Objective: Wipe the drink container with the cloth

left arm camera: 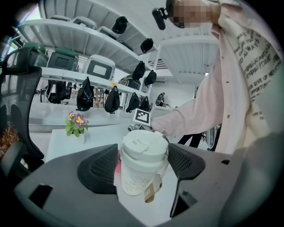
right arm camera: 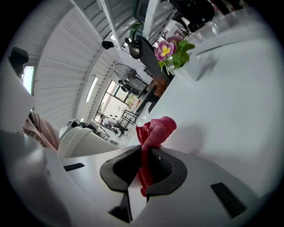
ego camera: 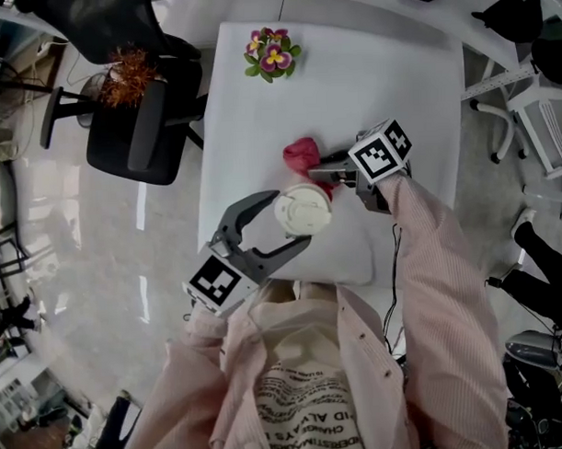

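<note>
Tabletop (ego camera: 387,86) white, shelves (left arm camera: 66,42) beyond; our left gripper (ego camera: 292,217) clasps the brown-tagged cup (left arm camera: 141,168), our right gripper (ego camera: 323,168) pinches the red cloth (ego camera: 300,155)

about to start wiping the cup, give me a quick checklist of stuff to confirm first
1. Red cloth clamped in the right tongs: ok, the jaws are shut on it.
2. Cup between the left tongs: ok, one jaw on each side.
3. Left tongs pressing firmly on the cup: cannot tell, the pads sit close but contact is unclear.
4. Cup upright with its lid on: ok.
5. Cloth against the cup: cannot tell, it is close by on the cup's far side.
6. Flower pot out of the way: ok, it stands at the far end of the table.
</note>
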A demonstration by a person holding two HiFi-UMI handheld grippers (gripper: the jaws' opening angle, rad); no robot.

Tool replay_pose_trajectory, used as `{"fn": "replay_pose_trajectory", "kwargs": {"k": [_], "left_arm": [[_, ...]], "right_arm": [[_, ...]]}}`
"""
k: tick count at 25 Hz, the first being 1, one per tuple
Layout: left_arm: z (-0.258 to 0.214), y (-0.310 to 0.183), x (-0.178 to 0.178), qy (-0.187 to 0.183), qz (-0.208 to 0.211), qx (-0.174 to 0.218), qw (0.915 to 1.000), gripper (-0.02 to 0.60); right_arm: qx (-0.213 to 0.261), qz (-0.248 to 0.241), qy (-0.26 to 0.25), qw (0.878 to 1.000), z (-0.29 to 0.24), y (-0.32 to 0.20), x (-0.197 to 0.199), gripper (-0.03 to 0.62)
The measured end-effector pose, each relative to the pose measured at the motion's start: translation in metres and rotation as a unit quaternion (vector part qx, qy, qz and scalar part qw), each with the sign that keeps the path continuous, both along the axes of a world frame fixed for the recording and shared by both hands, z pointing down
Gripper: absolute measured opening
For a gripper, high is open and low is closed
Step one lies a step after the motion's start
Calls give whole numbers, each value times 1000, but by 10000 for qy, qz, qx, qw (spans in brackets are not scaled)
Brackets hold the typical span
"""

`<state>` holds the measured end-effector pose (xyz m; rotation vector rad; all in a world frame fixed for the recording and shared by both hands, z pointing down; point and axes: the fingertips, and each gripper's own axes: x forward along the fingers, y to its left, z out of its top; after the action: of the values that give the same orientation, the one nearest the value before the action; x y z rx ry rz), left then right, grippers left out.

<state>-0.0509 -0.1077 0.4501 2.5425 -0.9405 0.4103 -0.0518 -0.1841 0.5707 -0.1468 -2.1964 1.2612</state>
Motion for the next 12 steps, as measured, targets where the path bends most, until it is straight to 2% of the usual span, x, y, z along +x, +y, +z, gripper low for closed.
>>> {"fn": "replay_pose_trajectory", "kwargs": {"k": [3,6,9,12], "left_arm": [[-2,-1,-1,-50,-76,55,9999,334],[-10,-2,-4,-23,-210,180,9996,334],[-19,-1,-5,85,-298,274,9991,333],[-28,-1,-9,79,-436,409,9982,323]], "right_arm": [[664,601,-392,9952,-21,-16,1,37],[1420,1082,-641,9818,-42,-28,5,37],[2082,1491,-670,9643,-61,-34,14,37],[2591,2057,-817,9401,-87,-37,24,37]]}}
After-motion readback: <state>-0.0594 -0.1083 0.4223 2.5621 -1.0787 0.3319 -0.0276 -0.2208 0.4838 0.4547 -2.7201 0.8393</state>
